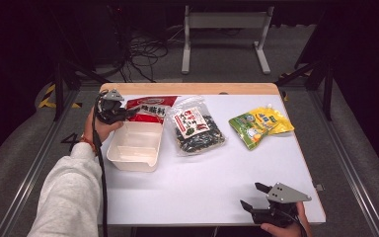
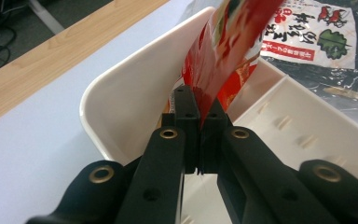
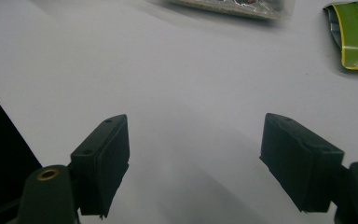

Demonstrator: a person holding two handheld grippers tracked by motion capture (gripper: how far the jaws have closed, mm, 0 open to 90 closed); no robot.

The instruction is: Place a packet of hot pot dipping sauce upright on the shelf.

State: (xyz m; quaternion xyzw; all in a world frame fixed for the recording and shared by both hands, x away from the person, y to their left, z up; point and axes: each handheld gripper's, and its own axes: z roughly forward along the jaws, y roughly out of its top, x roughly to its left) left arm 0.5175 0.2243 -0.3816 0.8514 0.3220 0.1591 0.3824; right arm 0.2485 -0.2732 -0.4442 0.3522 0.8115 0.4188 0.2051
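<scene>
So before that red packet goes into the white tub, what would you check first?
1. Left gripper shut on the red packet: ok.
2. Packet over the white tub: ok, its end hangs above the tub's far wall.
3. Tub empty: ok.
4. Right gripper out of the way: ok, open near the table's near edge.
5. Grip firm enough: cannot tell.

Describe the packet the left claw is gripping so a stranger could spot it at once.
On the white table, find the white tub at the left. The red packet lies across its far rim, pinched by the left claw. It is the only red packet.
</scene>
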